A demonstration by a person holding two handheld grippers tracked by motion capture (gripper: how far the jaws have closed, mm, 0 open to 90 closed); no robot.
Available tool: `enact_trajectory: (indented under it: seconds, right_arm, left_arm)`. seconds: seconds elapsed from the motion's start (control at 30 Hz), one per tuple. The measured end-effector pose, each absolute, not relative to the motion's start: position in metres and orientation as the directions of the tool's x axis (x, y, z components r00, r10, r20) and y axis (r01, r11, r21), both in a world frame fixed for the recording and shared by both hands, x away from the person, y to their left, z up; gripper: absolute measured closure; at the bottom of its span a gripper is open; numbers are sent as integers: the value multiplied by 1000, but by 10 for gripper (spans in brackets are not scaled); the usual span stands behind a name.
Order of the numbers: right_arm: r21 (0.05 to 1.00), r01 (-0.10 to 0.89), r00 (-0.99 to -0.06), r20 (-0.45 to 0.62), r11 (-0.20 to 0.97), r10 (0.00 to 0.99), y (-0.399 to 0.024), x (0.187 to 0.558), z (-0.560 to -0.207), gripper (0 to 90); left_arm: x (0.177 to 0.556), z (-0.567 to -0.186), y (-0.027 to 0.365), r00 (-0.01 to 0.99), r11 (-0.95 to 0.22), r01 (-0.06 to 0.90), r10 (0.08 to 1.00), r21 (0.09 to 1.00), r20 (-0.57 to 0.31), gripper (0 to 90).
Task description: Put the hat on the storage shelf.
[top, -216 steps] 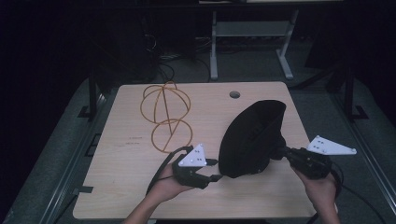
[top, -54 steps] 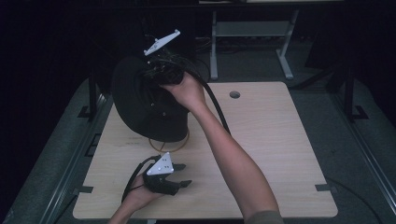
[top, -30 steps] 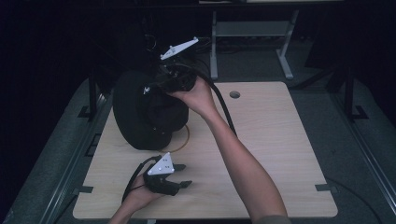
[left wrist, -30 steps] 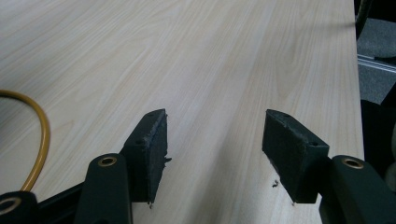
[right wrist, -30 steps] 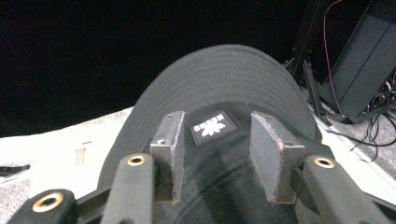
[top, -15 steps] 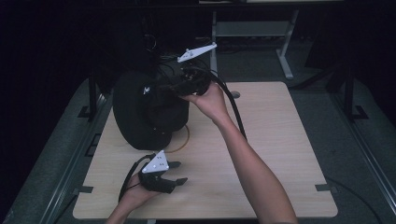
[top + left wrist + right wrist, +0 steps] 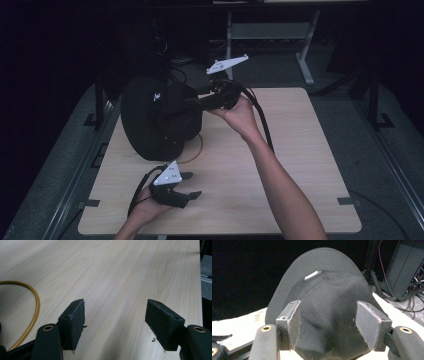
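- Black hat (image 7: 157,117) stands on its brim edge at the far left of the tabletop (image 7: 300,150), crown facing right
- Yellow ring (image 7: 196,150) lies flat on the tabletop, partly under the hat
- Right gripper (image 7: 200,101) raised just right of the hat; fingers (image 7: 289,322) spread wide either side of the crown, not clamped
- Left gripper (image 7: 190,186) rests on the tabletop in front of the hat; fingers (image 7: 72,323) wide apart, holding nothing
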State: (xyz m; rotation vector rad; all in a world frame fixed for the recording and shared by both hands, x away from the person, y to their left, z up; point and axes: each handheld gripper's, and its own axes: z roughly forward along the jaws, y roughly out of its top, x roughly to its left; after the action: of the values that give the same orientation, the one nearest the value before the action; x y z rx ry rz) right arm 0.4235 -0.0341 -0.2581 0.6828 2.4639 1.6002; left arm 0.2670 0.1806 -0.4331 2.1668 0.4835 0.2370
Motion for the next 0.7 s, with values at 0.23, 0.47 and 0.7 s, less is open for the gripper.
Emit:
enact_trajectory:
  seconds: [0.23,0.47,0.7]
  right_arm:
    - [891,308,-883,136,333,450,-45,421,-260,352]
    - [884,324,-873,143,336,467,-57,419,-262,334]
    - [883,325,-864,132,339,485,-69,415,-265,327]
  left_arm:
    - [267,-433,179,907,-543,253,422,801,-1,310]
    - [268,-433,180,905,-546,256,426,798,1,301]
    - [267,-434,178,901,-533,261,433,805,-5,297]
